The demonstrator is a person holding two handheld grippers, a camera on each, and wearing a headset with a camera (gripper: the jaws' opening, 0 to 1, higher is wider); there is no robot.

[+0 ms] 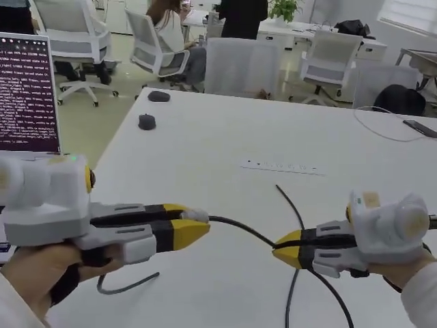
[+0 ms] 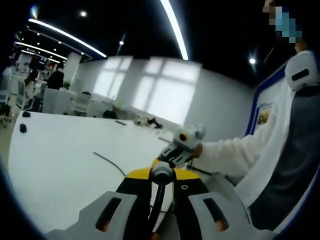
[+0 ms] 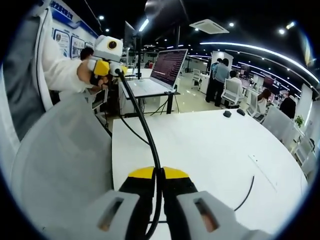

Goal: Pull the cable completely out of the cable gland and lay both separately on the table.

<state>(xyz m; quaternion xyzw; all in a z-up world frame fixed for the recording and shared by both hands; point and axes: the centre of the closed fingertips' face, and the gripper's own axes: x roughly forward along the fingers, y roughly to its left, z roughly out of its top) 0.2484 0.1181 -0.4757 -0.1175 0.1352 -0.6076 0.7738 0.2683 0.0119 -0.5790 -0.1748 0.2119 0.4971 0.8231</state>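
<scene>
A black cable [image 1: 242, 229] hangs taut above the white table [image 1: 205, 157] between my two grippers. My left gripper [image 1: 201, 224] is shut on the small grey cable gland [image 1: 195, 216], which sits on the cable at the yellow jaw tips. In the left gripper view the round gland [image 2: 162, 172] is pinched between the jaws, and the cable [image 2: 159, 200] runs back between them. My right gripper [image 1: 276, 251] is shut on the cable a short way from the gland. In the right gripper view the cable [image 3: 145, 125] climbs from my right gripper [image 3: 156, 172] to the left gripper [image 3: 107, 65]. Past the right gripper, slack cable [image 1: 293, 212] lies on the table.
An open laptop [image 1: 27, 96] stands at the left edge. Two dark mice [image 1: 147, 121] [image 1: 158, 96] lie at the far left of the table, and a white strip [image 1: 283, 166] in the middle. A phone [image 1: 420, 128] lies far right. Office chairs [image 1: 232, 65] line the far side.
</scene>
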